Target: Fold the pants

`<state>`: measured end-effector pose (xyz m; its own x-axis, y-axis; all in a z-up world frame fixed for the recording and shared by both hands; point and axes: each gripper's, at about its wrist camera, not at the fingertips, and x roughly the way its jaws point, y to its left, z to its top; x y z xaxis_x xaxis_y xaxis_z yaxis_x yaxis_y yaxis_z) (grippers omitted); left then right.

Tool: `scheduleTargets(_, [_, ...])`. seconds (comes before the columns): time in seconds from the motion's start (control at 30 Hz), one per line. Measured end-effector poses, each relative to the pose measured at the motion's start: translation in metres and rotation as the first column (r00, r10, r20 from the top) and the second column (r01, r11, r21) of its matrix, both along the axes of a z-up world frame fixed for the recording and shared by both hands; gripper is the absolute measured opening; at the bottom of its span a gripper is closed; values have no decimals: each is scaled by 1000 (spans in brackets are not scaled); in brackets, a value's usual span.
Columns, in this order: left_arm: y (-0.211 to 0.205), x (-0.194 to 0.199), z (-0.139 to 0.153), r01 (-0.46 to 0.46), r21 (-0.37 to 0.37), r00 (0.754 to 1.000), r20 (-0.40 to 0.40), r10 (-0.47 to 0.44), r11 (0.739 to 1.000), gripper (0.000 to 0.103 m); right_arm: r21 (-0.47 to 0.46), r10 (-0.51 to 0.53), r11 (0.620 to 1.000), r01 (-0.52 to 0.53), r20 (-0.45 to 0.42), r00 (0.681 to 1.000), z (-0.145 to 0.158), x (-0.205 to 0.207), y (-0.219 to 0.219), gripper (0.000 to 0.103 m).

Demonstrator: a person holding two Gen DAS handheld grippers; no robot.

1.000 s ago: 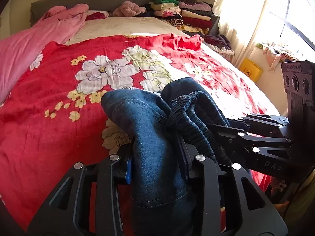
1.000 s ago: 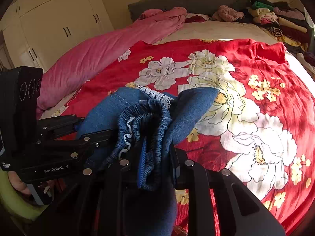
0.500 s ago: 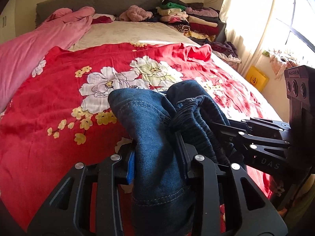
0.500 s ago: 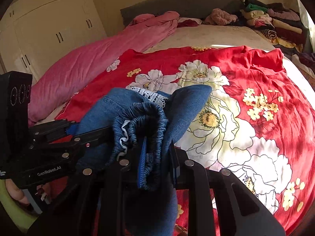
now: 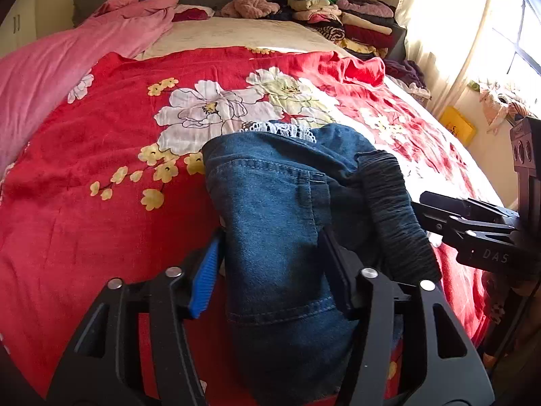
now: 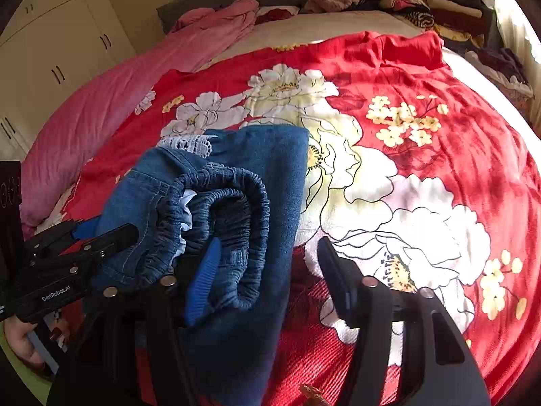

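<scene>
While both grippers' jaws spread apart, opening: bunched denim pants [image 5: 277, 223], ruched elastic waistband [image 6: 233, 209], on crinkled floral bedspread [image 5: 101, 230].

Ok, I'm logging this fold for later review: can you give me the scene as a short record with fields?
garment: folded denim pants with a white lace trim
surface: red floral bedspread
left gripper: jaws opening, pants between them
right gripper: jaws opening, elastic waistband beside the blue pad, gap on the other side
background: stacked clothes, pink blanket
</scene>
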<state>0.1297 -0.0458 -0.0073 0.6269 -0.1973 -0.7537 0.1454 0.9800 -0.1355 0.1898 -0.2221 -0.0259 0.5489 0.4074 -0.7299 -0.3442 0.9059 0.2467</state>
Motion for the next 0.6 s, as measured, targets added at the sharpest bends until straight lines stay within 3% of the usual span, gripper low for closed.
scheduleTargets(0.07, [0,-8,7,3,2,1000,16,-3,1000,61,7,-3,1000,2,46,999,13,-14,-4,83])
scheduleTargets(0.17, [0,-24,18,5,2,999,47,-5,1000,79,21,-2,1000,-1,110,994,31,-37,-10,94])
scheduleTargets(0.27, [1,-42,30,-5,7,997,81,4,1000,93,9,6,1000,-7,156,988,40,-62,-13,98])
scheduleTargets(0.6, [4,-87,40,-22,4,993,115,22,1000,94,-15,13,1000,-10,206,978,54,-108,-17,98])
